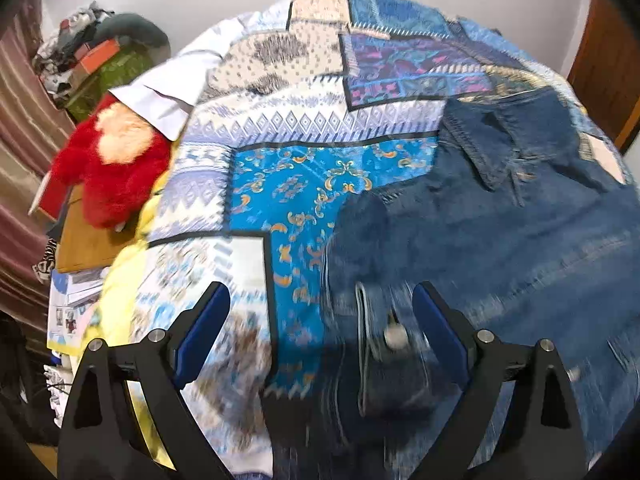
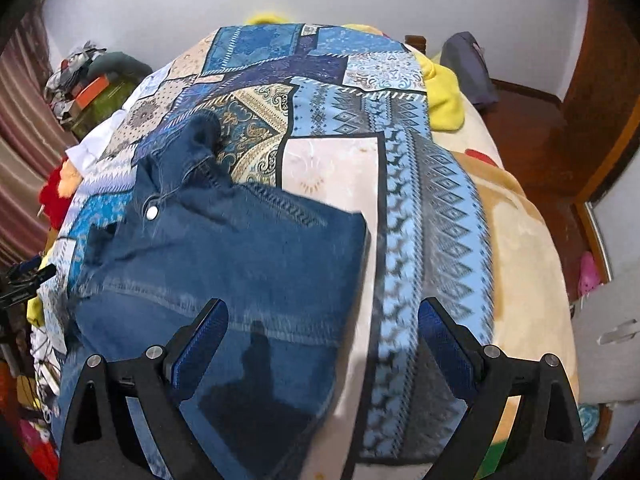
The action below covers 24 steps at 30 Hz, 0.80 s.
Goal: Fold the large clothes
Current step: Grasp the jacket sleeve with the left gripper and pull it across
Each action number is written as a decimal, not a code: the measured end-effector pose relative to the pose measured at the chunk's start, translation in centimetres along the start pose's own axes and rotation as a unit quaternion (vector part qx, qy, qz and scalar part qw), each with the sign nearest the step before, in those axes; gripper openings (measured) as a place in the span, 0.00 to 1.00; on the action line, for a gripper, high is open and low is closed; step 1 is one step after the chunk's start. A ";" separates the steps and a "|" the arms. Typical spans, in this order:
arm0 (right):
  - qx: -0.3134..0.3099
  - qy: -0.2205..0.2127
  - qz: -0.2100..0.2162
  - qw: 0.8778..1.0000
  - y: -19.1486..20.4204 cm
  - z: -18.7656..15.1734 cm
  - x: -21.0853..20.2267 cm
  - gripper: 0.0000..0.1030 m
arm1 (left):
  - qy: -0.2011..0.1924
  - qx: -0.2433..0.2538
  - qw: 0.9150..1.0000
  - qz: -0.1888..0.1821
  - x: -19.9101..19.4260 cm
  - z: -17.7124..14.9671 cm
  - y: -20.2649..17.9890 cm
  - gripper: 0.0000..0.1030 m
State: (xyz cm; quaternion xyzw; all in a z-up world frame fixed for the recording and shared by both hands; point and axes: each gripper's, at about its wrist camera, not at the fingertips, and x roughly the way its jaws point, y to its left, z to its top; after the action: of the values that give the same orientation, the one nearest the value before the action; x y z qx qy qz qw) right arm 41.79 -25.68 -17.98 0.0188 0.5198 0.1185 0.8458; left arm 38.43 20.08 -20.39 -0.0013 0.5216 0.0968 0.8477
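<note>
A blue denim jacket (image 1: 500, 240) lies flat on a patchwork bedspread (image 1: 280, 128), collar toward the far side. In the left wrist view my left gripper (image 1: 322, 312) hovers open above the jacket's left edge, where a cuff with a metal button (image 1: 396, 336) lies; nothing is between its blue pads. In the right wrist view the same denim jacket (image 2: 224, 264) is folded with a straight right edge and a snap button (image 2: 152, 213) near the collar. My right gripper (image 2: 322, 316) stands open over that right edge and the bedspread (image 2: 424, 216), holding nothing.
A red plush toy (image 1: 112, 172) and a white cloth (image 1: 160, 96) sit at the bed's left side, beside clutter and a curtain (image 1: 20, 128). A yellow blanket (image 2: 444, 96), a beige blanket (image 2: 520, 240) and a wooden door (image 2: 592, 112) are to the right.
</note>
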 end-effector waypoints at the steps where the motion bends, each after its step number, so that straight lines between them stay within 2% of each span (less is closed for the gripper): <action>1: 0.007 0.004 0.001 1.000 -0.1 0.4 0.8 0.92 | 0.008 -0.004 1.000 -0.003 1.2 0.5 0.0 0.91; 2: 0.013 0.006 0.002 1.000 -0.3 0.7 1.4 0.92 | 0.018 -0.009 1.000 -0.010 2.4 0.9 0.1 0.90; 4: 0.024 0.012 0.010 1.000 -0.8 1.2 2.9 0.92 | 0.038 -0.011 0.999 -0.020 5.2 1.7 0.0 0.83; 5: 0.026 0.017 0.015 0.999 -0.9 1.3 3.5 0.89 | 0.040 -0.014 0.999 -0.016 5.9 2.0 -0.1 0.74; 6: 0.032 0.027 0.024 0.999 -1.2 1.6 4.5 0.82 | 0.044 -0.021 0.999 -0.016 7.0 2.3 -0.2 0.69; 8: 0.043 0.029 0.038 0.998 -1.4 1.8 5.3 0.77 | 0.044 -0.033 0.998 -0.036 8.1 2.8 -0.2 0.60; 9: 0.044 0.023 0.043 0.998 -1.4 1.9 5.4 0.72 | 0.048 -0.041 0.996 -0.056 8.8 3.0 -0.3 0.50; 11: 0.038 0.024 0.060 0.997 -0.9 2.2 5.7 0.52 | 0.060 -0.047 0.994 -0.077 10.2 3.2 -0.7 0.34; 12: 0.037 0.025 0.056 0.997 -0.7 2.4 5.8 0.46 | 0.064 -0.046 0.994 -0.078 10.7 3.2 -1.0 0.28; 13: 0.029 0.021 0.054 0.998 -0.2 2.5 5.9 0.42 | 0.067 -0.042 0.994 -0.076 11.0 3.2 -1.3 0.26; 15: 0.010 0.015 0.033 0.999 0.7 2.8 5.7 0.25 | 0.051 -0.025 0.997 -0.057 10.5 3.3 -2.3 0.17; 17: -0.017 -0.005 0.007 1.000 1.7 4.0 5.0 0.14 | 0.023 -0.011 0.999 -0.041 9.0 3.7 -2.9 0.11; 19: -0.037 -0.017 0.004 0.999 2.4 5.4 4.7 0.13 | -0.001 -0.016 0.999 -0.032 7.3 4.3 -2.7 0.09; 24: -0.075 -0.027 0.001 0.997 4.7 10.4 6.5 0.09 | -0.046 -0.038 0.997 -0.045 3.1 6.1 -0.8 0.09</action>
State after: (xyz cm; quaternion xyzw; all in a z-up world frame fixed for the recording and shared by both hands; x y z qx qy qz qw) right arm 52.96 -18.77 -18.15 -0.0416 0.4864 0.1574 0.8584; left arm 45.32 20.39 -20.46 -0.0529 0.4773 0.0785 0.8736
